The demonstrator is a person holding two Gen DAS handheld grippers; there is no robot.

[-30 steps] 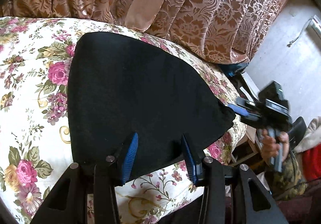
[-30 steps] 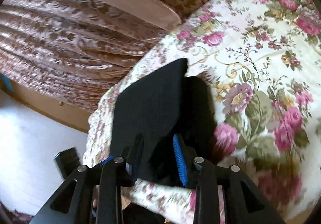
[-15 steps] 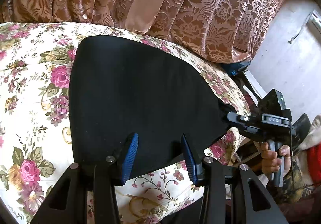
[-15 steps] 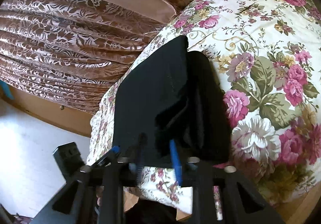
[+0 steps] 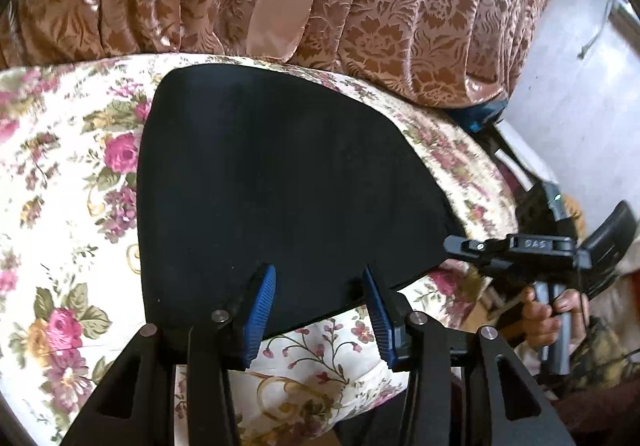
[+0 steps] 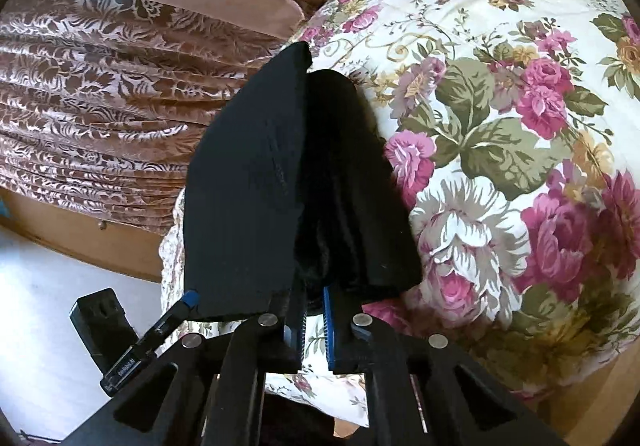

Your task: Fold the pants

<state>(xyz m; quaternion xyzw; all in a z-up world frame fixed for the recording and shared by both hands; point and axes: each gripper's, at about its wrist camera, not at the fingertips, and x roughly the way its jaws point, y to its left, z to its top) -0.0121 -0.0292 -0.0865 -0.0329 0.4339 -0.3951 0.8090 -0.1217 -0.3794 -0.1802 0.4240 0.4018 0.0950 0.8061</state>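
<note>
Now my right gripper is clamped on the near corner of the black folded cloth pants lying on the flowered bedspread; my left gripper hovers half-open, empty. Next, probably carry that corner across.

The left tool points downward with its fingers parted. The right tool is closed tight, and a hand grips its handle.
</note>
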